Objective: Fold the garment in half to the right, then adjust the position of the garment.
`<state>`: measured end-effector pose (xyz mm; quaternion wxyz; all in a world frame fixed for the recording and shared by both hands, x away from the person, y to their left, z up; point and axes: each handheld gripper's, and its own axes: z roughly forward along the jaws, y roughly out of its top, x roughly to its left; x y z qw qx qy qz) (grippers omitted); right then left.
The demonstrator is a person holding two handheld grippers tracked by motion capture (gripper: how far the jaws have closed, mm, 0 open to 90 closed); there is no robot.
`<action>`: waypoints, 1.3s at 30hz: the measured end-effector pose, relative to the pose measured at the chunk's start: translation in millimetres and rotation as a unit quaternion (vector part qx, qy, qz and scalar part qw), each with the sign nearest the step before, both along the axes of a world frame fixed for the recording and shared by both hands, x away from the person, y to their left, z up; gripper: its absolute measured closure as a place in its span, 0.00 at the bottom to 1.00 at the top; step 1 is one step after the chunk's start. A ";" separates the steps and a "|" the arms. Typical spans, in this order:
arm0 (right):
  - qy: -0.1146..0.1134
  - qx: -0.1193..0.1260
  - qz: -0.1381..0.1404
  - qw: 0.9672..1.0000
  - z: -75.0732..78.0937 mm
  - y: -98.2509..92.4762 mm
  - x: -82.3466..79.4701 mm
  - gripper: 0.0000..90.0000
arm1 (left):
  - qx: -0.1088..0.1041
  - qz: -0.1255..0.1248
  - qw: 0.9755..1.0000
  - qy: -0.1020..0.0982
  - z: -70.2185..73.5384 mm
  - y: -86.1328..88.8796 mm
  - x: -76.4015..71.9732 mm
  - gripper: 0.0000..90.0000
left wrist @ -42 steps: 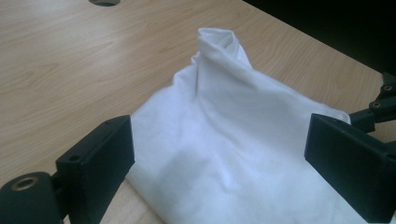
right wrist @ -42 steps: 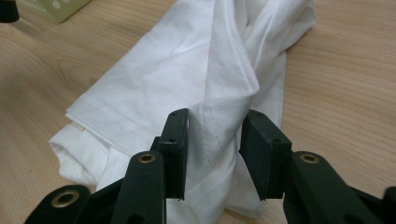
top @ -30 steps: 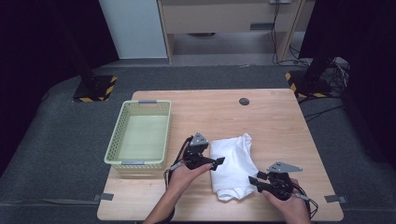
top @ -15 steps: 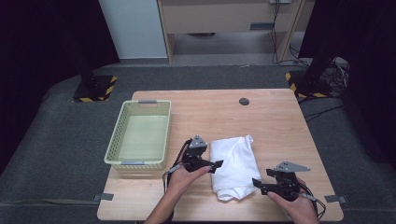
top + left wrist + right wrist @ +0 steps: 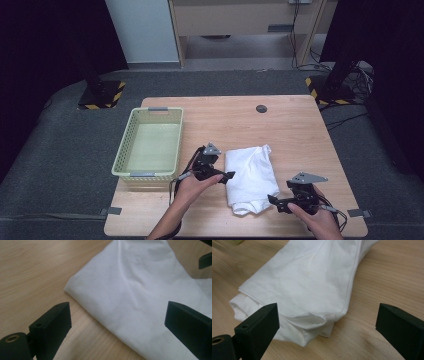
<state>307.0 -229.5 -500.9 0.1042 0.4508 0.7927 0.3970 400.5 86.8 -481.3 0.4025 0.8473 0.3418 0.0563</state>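
The right claw (image 5: 274, 201) sits nearest the person, low over the bench (image 5: 295, 130) and just beside the near right corner of the folded white cloth (image 5: 250, 176). Its jaws have just been opening and now stand spread wide, with the bunched corner of the cloth (image 5: 312, 290) ahead of them and nothing pinched. The left claw (image 5: 229, 176) is also spread, its jaws level with the cloth's left edge (image 5: 140, 290) and not yet touching it.

The work in hand looks like tidying or lifting the folded cloth. To do it well, each claw should probably slide low along the wood and bite through all the layers at an edge, not just the top sheet, so the fold holds together. The loose corner by the right claw could slip out if gripped shallowly.

The cloth is thin, soft cotton, lightly creased, with a stitched hem and limp stacked layers. The bench is smooth pale wood with fine grain. Beyond, at the left, stands an empty pale green plastic basket (image 5: 131, 150) with lattice walls.
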 end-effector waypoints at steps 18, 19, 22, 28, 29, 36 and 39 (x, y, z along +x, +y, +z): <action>0.021 -0.039 0.047 0.998 7.8 -2.2 9.9 0.13 | 0.081 -0.013 0.996 0.027 15.6 -12.9 43.6 0.16; 0.023 -0.041 0.047 0.998 8.6 -2.9 12.0 0.13 | 0.083 -0.011 0.996 0.028 14.4 -15.8 47.2 0.17; 0.023 -0.040 0.048 0.998 9.1 -3.4 13.7 0.13 | 0.092 -0.011 0.995 0.032 10.8 -19.9 51.9 0.18; 0.028 -0.039 0.051 0.998 6.0 -3.2 18.2 0.15 | 0.101 -0.010 0.994 0.041 2.5 -22.9 57.4 0.19; 0.030 -0.039 0.053 0.997 5.4 -2.9 18.9 0.15 | 0.102 -0.010 0.994 0.042 1.5 -23.0 57.8 0.19; 0.040 -0.037 0.060 0.997 1.1 -1.1 21.2 0.15 | 0.106 -0.004 0.993 0.049 -3.4 -19.5 61.5 0.19; 0.046 -0.036 0.063 0.996 -1.3 0.8 21.9 0.15 | 0.106 -0.002 0.993 0.052 -5.8 -19.5 62.4 0.19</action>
